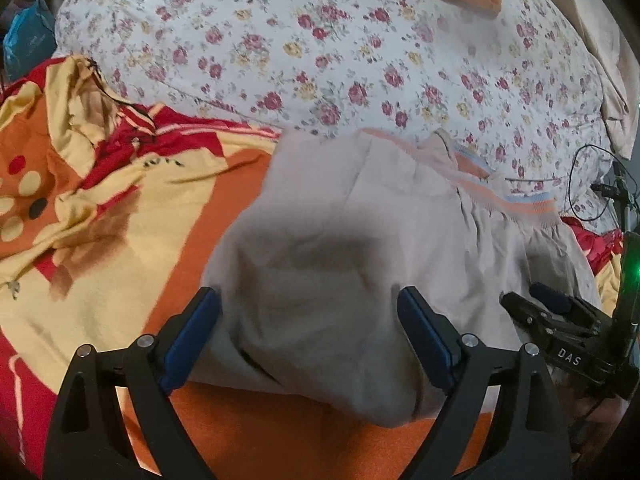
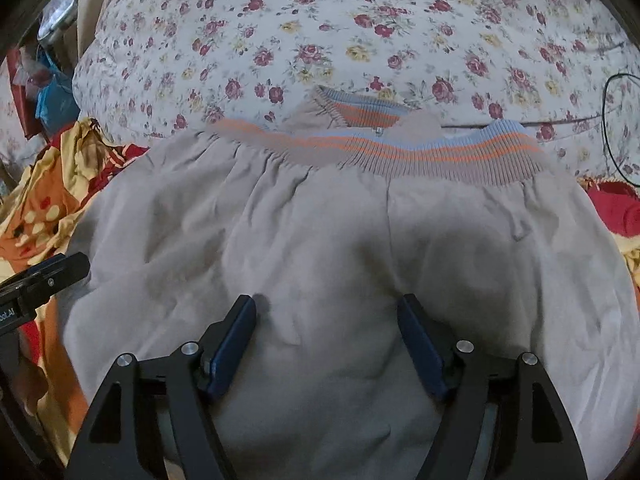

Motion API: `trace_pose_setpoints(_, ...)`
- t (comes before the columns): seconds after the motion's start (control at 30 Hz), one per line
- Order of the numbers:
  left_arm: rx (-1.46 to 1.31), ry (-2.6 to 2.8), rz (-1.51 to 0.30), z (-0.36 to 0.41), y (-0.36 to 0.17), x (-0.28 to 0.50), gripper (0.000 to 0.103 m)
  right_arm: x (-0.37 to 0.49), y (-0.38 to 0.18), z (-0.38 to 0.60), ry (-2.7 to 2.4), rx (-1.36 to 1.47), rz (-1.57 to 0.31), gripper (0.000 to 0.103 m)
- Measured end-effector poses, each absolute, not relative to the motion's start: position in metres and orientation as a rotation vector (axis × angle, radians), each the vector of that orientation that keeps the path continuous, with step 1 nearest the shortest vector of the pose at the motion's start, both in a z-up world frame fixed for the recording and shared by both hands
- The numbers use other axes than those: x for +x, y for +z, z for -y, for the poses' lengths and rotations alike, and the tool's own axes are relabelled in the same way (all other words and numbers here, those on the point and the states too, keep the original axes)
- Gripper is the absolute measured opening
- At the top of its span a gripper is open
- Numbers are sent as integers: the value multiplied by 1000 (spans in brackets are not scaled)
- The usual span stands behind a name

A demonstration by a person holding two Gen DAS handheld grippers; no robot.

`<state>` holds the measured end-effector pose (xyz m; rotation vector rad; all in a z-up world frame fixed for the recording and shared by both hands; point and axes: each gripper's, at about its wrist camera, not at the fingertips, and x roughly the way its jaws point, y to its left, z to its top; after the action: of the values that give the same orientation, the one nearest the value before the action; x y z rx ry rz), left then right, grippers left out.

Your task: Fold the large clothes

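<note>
**Grippers open over the grey jacket**

Both grippers hang over the soft grey cloth jacket with the ribbed band of orange and blue stripes [image 2: 420, 148]. It lies spread on the bed, on top of the orange, yellow and red blanket [image 1: 100, 208]. Its striped band points to the white quilt with red flowers [image 2: 360, 32].

The left gripper [image 1: 308, 344] is wide open and holds nothing. It sits at the jacket's near left edge. The right gripper [image 2: 326, 348] is open too, though not as wide, and is over the middle of the jacket.

I think the jacket is light and floppy. It will sag and bunch when lifted. The thick striped band, or a side edge, looks like the best place to pinch.

The orange blanket to the left gives open room. A black cable [image 1: 576, 184] lies on the quilt at the right, so that side needs care.
</note>
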<state>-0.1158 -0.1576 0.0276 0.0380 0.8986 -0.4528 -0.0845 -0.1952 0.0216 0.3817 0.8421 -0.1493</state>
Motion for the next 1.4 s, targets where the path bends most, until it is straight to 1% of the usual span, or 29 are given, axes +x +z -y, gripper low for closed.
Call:
trace_pose_setpoints(0.1,37,-448,-897,157,34,-112,91,-87,25,199,-138,390,-851,75)
trace_pose_setpoints(0.27,-60,-486,-933,146,42,-86,91,-92,35,211,-125,434,-824,75)
trace_pose_setpoints(0.43,-118,-485,-1084,146,18,-39,91,-91,28,219,-115,465,-833,75)
trace_pose_setpoints(0.57,-173,-582,-1186,153,-1,-25,91,-92,27,214,-102,429,-833,77)
trace_pose_setpoints(0.7,-178,-638,-1225,164,-8,-17,92,-88,25,213,-84,417,-840,78)
trace_pose_setpoints(0.83,-137,-652,-1244,173,-10,-11,98,-91,36,220,-55,485,-791,78)
trace_pose_setpoints(0.9,-99,-645,-1237,177,-8,-15,99,-92,40,223,-49,504,-769,78)
trace_pose_setpoints(0.97,-75,-638,-1220,181,-8,-18,99,-84,35,221,-58,484,-807,76)
trace_pose_setpoints(1.0,-61,-636,-1206,182,-7,-21,94,-79,30,219,-63,465,-834,73)
trace_pose_setpoints(1.03,-53,-643,-1196,182,-6,-25,83,-74,24,217,-78,436,-860,67)
trace_pose_setpoints(1.07,-52,-649,-1194,182,-5,-26,77,-72,20,215,-91,406,-869,66)
trace_pose_setpoints(1.1,-48,-647,-1189,182,-3,-28,65,-72,20,213,-95,384,-864,66)
trace_pose_setpoints(1.13,-50,-654,-1185,182,0,-31,50,-73,22,213,-98,382,-867,64)
trace_pose_setpoints(1.17,-52,-660,-1184,180,2,-31,44,-76,25,214,-96,394,-869,63)
trace_pose_setpoints(1.2,-46,-649,-1173,179,6,-33,35,-81,29,218,-89,421,-860,63)
trace_pose_setpoints(1.23,-33,-638,-1162,179,12,-36,29,-87,33,222,-88,448,-844,63)
trace_pose_setpoints(1.3,-24,-633,-1146,178,22,-40,25,-97,37,231,-97,465,-828,63)
trace_pose_setpoints(1.4,-11,-634,-1132,179,44,-51,21,-117,45,249,-116,477,-807,65)
